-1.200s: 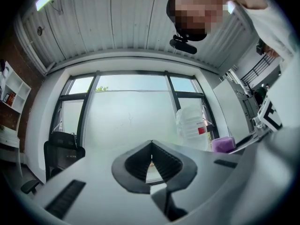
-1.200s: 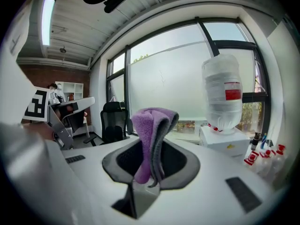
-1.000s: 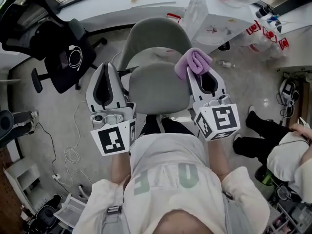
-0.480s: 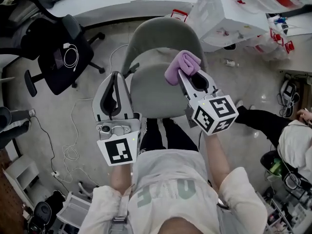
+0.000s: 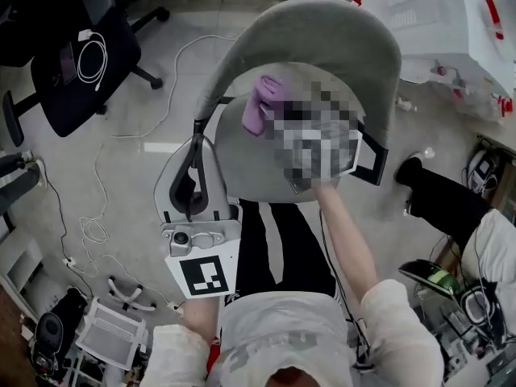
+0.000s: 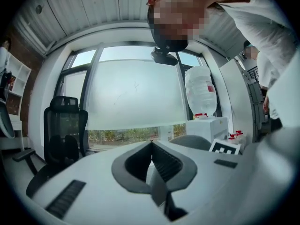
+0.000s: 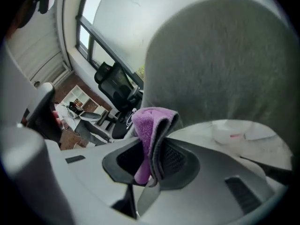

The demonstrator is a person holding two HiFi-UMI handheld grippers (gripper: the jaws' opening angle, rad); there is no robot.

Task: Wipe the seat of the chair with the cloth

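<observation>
The right claw (image 7: pixel 157 124) is shut tight on the purple cloth (image 7: pixel 143 121). The cloth sticks up between its 2 jaws and folds over the top. In the head view, the cloth (image 5: pixel 262 103) is over the seat (image 5: pixel 242 168) of the gray chair (image 5: pixel 322 31). It is at the seat's 11 o'clock side, just in front of the chair's back. I cannot tell if it touches the seat. A blurry patch covers most of the right claw there. The left claw (image 5: pixel 197 135) is at the seat's 9 o'clock edge, just beside it. Its 2 jaws are pressed together with nothing between them. Its cube (image 5: pixel 201 274) with the black square mark is at 7 o'clock from the seat. The person's legs (image 5: pixel 274 240) in black trousers are at 6 o'clock, right by the seat's near edge. A black chair (image 5: pixel 72 71) stands well apart at 10 o'clock, with a white cable (image 5: pixel 90 55) lying on it. A white box (image 5: pixel 451 22) is at 2 o'clock.
</observation>
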